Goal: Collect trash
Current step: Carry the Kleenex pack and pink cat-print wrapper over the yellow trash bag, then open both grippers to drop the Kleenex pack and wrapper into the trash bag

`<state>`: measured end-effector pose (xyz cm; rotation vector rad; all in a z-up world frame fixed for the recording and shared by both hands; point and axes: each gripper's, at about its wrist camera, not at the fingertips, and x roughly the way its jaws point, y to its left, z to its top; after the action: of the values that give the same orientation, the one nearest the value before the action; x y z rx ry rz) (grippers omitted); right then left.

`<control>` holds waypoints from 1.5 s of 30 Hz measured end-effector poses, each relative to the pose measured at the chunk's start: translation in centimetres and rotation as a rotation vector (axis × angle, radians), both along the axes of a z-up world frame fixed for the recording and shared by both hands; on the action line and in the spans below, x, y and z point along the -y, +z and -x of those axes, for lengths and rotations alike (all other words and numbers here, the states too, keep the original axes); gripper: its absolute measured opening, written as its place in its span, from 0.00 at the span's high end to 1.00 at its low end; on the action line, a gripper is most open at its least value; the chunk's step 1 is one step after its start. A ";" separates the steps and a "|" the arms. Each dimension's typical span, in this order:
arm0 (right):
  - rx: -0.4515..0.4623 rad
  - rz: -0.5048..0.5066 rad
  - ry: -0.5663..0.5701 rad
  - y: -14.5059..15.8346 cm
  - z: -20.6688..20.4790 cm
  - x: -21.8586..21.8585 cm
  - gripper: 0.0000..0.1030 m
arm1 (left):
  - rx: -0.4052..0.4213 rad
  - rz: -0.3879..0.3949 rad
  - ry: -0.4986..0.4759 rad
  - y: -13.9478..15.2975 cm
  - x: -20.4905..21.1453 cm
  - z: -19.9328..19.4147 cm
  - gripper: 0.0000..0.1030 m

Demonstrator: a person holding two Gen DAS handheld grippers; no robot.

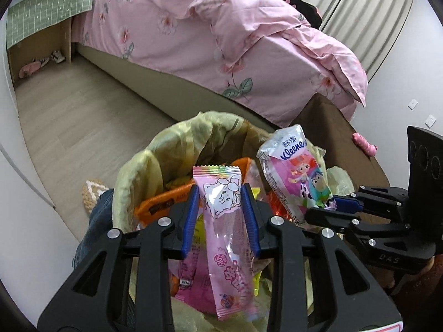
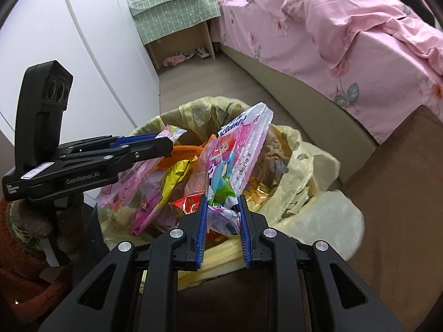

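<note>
Careful: your left gripper [image 1: 220,193] pinches the pink wrapper [image 1: 229,235] and your right gripper [image 2: 223,202] the tissue pack [image 2: 235,160], both over the bin bag [image 2: 313,166] below; its slumped rim could catch a drop.

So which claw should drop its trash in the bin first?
Probably the left claw: its pink wrapper already hangs over the open bin bag. The right claw holds its tissue pack over the bin too, but nearer the rim.
</note>
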<state>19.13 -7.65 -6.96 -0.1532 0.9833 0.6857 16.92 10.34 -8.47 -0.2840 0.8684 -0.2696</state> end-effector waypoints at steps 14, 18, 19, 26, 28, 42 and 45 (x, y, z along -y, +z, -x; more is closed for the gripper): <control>0.020 0.009 -0.022 -0.4 0.4 0.0 0.78 | -0.022 0.085 0.000 -0.1 -0.8 -0.6 0.71; 0.032 0.029 -0.031 -0.5 0.6 0.0 0.70 | -0.023 0.121 -0.018 0.1 -0.9 -0.8 0.56; 0.035 0.035 -0.031 -0.5 0.6 0.0 0.69 | -0.025 0.120 -0.012 0.1 -1.0 -0.7 0.54; 0.069 0.011 -0.040 0.4 1.2 0.1 0.51 | -0.001 0.058 0.036 2.2 -1.3 0.6 0.42; 0.092 0.014 -0.061 0.8 1.5 0.3 0.41 | 0.033 0.036 0.055 3.7 -1.3 1.5 0.41; 0.225 -0.090 -0.196 7.6 12.4 7.2 0.38 | 0.157 -0.189 0.129 10.2 3.7 14.3 0.39; 0.271 -0.109 -0.218 8.4 15.4 8.3 0.38 | 0.147 -0.221 0.141 10.4 5.1 16.7 0.39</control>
<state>3.77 -15.99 1.47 -0.0401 0.6887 0.5019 0.25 5.23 1.98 -0.1170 0.7221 -0.0613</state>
